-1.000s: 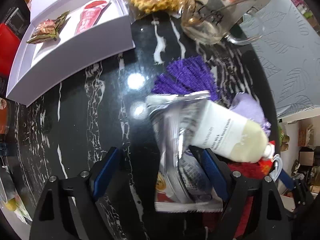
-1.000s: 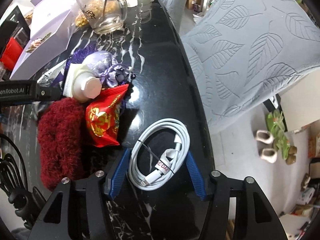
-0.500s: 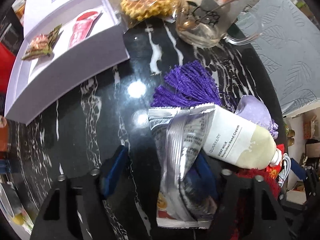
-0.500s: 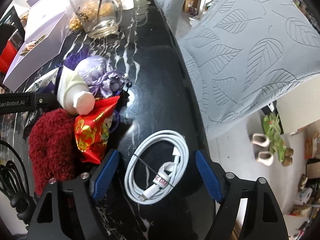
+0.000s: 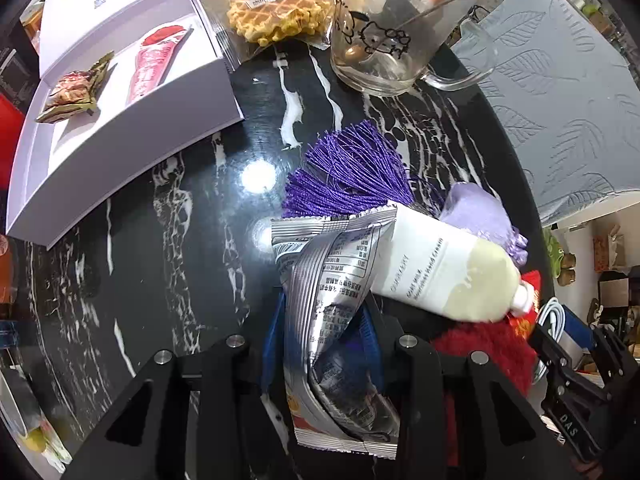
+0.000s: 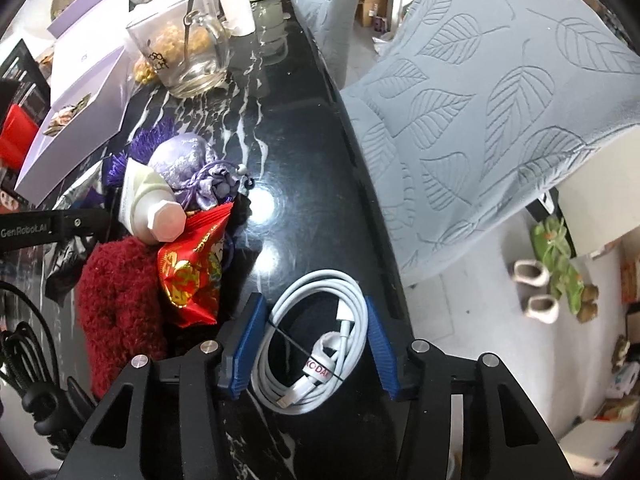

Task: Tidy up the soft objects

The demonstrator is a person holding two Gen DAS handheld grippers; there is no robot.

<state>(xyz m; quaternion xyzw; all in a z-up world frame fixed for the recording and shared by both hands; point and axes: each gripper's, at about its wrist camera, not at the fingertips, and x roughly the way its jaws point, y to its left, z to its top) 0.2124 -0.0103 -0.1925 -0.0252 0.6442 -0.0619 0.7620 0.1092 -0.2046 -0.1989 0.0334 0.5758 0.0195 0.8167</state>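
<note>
A: Left gripper (image 5: pixel 324 344), own camera: blue pads clamped on the lower part of a silver foil snack packet (image 5: pixel 332 280). The foil is pinched and creased between them. No gap visible.

B: Noted. What touches the packet?

A: A white hand-cream tube (image 5: pixel 444 276) lies across its upper right edge, cap toward the right. Behind both, a purple tassel (image 5: pixel 352 172) fans out on the black marble table (image 5: pixel 160 240), and a lilac drawstring pouch (image 5: pixel 476 208) sits just beside the tube. A red fuzzy item (image 5: pixel 484 344) shows at the lower right.

B: Right gripper?

A: Right gripper (image 6: pixel 316 344), own camera: jaws closing around a coiled white cable (image 6: pixel 320 344). The coil sits between the blue pads; the left pad looks to be at the coil's edge, while a thin gap shows at the right pad. Not a firm grip.

B: Surroundings on that side?

A: Left of the cable, a red foil packet (image 6: pixel 192 276) rests against the fuzzy item, with the tube's cap above it. The cable lies near the table's right edge.

B: Far field?

A: A white open box (image 5: pixel 120 92) holding two wrapped snacks at upper left, a packaged waffle (image 5: pixel 280 12) beside it, and a glass mug (image 5: pixel 380 40) with a spoon. A grey leaf-embossed cushion (image 6: pixel 500 92) stands past the table edge.
</note>
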